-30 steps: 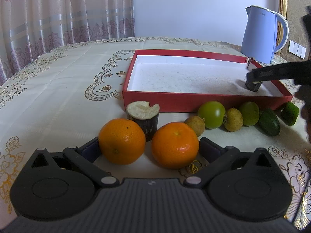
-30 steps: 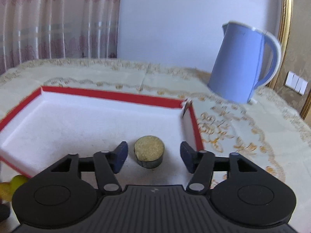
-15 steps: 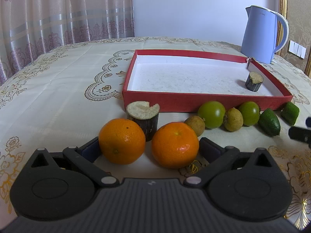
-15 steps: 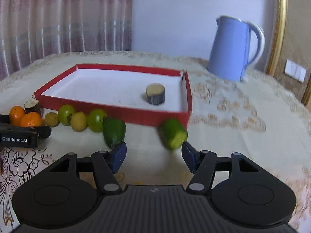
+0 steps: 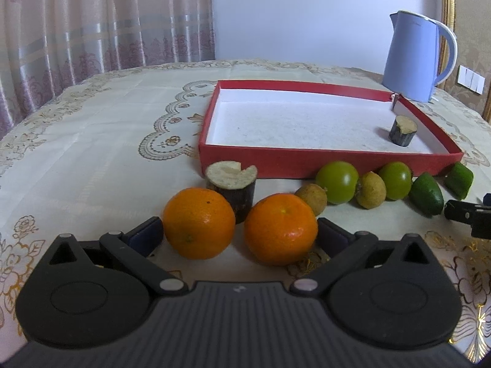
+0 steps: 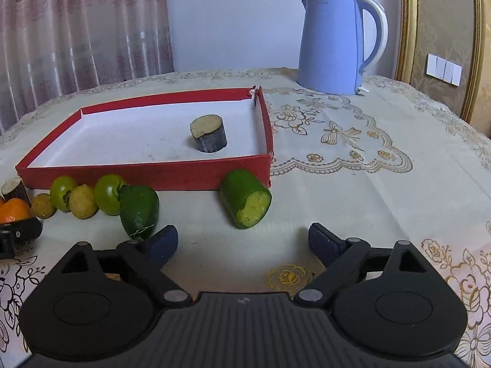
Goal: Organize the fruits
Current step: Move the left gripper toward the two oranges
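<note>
Two oranges [image 5: 239, 225] sit between left tool [image 5: 239, 233] tips — kettle [image 6: 337, 43] behind.

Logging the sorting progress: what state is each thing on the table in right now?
Red tray: holds one dark stub only.
Dark stub: upright in tray.
Second dark stub: upright, outside tray.
Two oranges: on cloth between the left gripper's open fingers, ungripped.
Cut green piece: lying on its side outside tray.
Right gripper: fingers opening, nothing between.
Kettle: upright, lid closed.
</note>
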Action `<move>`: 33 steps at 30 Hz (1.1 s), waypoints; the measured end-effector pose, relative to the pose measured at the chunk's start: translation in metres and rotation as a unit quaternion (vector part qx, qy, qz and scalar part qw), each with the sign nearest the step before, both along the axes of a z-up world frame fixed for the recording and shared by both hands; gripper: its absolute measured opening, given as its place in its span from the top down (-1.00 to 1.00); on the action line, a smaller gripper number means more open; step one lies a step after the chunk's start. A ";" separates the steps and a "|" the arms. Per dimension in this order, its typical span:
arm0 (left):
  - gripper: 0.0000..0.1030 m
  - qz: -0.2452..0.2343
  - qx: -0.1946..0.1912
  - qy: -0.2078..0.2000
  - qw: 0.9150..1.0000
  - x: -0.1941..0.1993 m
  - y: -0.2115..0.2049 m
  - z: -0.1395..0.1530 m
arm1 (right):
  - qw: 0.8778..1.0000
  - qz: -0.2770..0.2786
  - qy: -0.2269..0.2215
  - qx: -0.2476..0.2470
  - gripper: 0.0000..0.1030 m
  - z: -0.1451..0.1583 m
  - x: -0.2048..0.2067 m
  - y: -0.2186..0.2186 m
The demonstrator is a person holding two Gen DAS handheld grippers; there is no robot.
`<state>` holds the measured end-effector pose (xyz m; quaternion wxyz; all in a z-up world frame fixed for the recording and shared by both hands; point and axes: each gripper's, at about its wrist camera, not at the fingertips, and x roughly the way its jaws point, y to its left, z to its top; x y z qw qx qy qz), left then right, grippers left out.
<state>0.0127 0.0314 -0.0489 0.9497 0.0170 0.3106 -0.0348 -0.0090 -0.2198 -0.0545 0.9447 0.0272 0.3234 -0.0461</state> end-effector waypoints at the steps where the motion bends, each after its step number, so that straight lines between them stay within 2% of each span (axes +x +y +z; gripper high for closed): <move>1: -1.00 -0.002 0.001 -0.001 1.000 -0.001 0.000 0.000 | 1.000 0.001 0.002 -0.003 -0.82 0.000 0.001 0.001; 11: -1.00 -0.012 0.005 -0.032 0.999 -0.012 -0.005 0.005 | 1.000 0.001 0.005 -0.006 -0.87 -0.001 0.002 0.001; 18: -0.82 -0.014 0.009 -0.053 0.998 -0.020 -0.006 0.006 | 1.000 0.001 0.006 -0.005 -0.88 -0.002 0.002 0.001; 25: -0.81 -0.012 -0.012 -0.043 0.999 -0.018 0.003 0.007 | 1.000 0.001 0.006 -0.005 -0.89 -0.002 0.002 0.001; 29: -0.84 -0.034 -0.016 -0.045 0.998 -0.022 0.012 0.009 | 1.000 0.001 0.006 -0.005 -0.89 -0.002 0.002 0.001; 33: -0.92 -0.058 -0.036 -0.049 0.996 -0.028 0.025 0.016 | 1.000 0.001 0.005 -0.005 -0.89 -0.002 0.002 0.001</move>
